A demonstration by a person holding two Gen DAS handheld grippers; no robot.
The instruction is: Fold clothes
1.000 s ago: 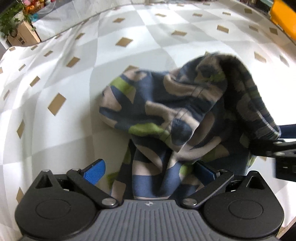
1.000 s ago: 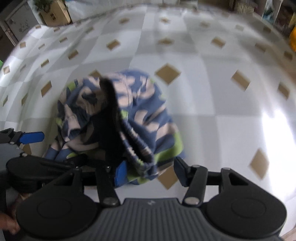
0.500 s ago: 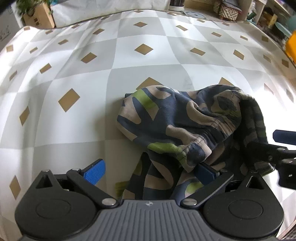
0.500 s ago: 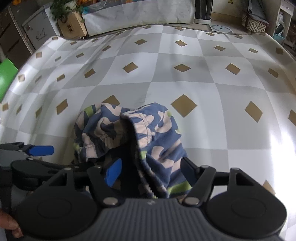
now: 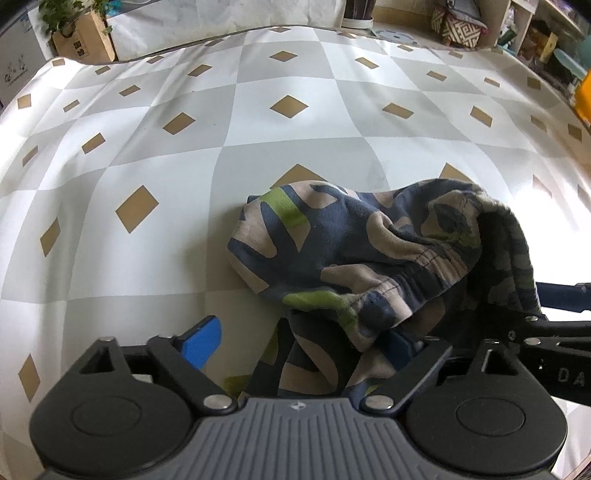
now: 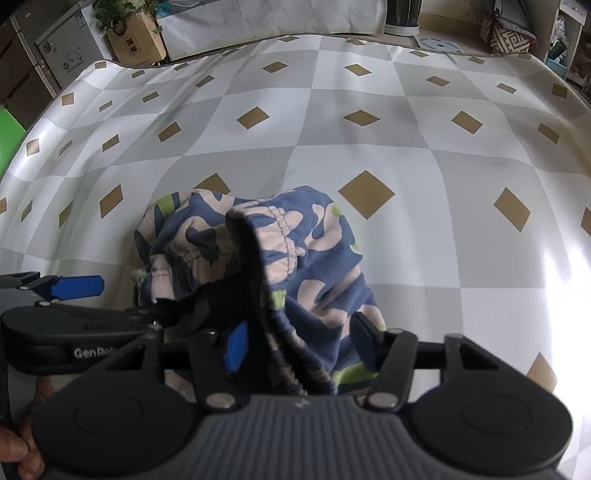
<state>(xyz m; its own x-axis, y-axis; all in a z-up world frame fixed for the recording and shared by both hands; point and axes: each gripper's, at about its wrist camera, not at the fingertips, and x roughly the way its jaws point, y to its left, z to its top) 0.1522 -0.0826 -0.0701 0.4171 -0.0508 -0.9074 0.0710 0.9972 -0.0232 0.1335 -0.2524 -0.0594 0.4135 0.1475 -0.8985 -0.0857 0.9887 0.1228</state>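
Both cams sit on a gripper body and look forward and steeply down, very near to the surface. Left wrist cam sees the crumpled blue, beige and green patterned garment (image 5: 369,258) at centre-right; right wrist cam sees it (image 6: 295,251) at centre-left. Shared: this garment, the grey-white checked cloth with tan diamonds (image 5: 147,147) (image 6: 443,147), and each view shows the other gripper at its edge

1. The table (image 5: 155,258) lies bare to the left of the crumpled garment (image 5: 332,236) and beyond it, up to its far edge.
2. The garment heaps up directly ahead of both grippers.
3. The left gripper (image 6: 74,291) crowds the garment's left side; the right gripper (image 5: 554,306) crowds its right.
4. A boxed plant (image 6: 136,40) and a basket (image 6: 506,33) stand past the far edge.
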